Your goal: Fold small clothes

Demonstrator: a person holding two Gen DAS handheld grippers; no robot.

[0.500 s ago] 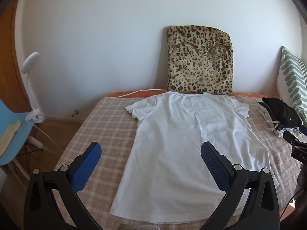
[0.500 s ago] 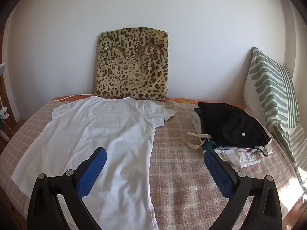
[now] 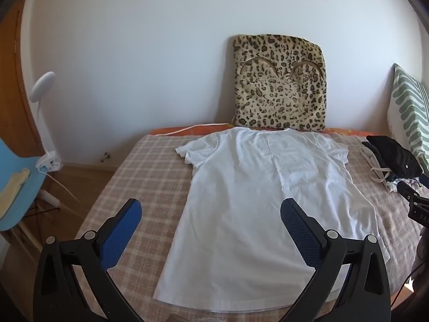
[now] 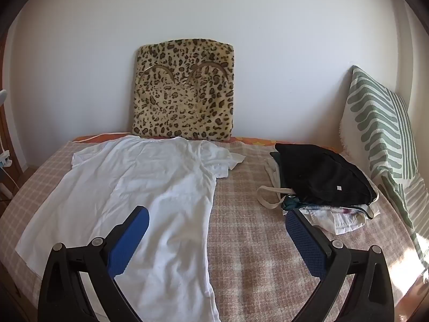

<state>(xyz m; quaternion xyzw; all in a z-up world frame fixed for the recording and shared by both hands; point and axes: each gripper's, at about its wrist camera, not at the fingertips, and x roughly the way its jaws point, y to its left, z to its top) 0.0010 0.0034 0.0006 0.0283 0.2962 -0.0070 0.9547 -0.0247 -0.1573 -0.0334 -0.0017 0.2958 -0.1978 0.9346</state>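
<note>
I see my left tool (image 3: 211, 221) spread as wide as it goes, blue pads (image 3: 120, 237) apart with nothing between them and touching nothing; it hangs above the near hem of the white T-shirt (image 3: 257, 198). My right tool (image 4: 217, 233) is likewise fully spread and empty, tilted down toward the bed (image 4: 249, 244), its left pad over the shirt's right side and its right pad at about 3 o'clock, in front of the clothes pile.

Readable writing is scarce: at 3 o'clock in the left wrist view a black part of the other tool (image 3: 418, 209) carries a few pale letters, cut off at the edge, so I cannot read them. A small white tag on the black garment (image 4: 321, 177) is too small to read.

The white T-shirt (image 4: 139, 193) lies flat on the checked bed cover, collar at 12 o'clock toward the wall, sleeves spread, hem nearest me. From the right wrist view, the black garment tops a pile of clothes (image 4: 332, 214) at 2 o'clock, well apart from the shirt, with a beige strap (image 4: 270, 198) looping out of it toward the shirt.

Farther out, a leopard-print cushion (image 4: 185, 91) leans upright against the wall at 12 o'clock, just behind the collar. A green-and-white striped pillow (image 4: 380, 131) stands at 3 o'clock. In the left wrist view a blue chair (image 3: 18, 187) and a white clip lamp (image 3: 43, 88) sit at 9 o'clock, beside the bed.
</note>
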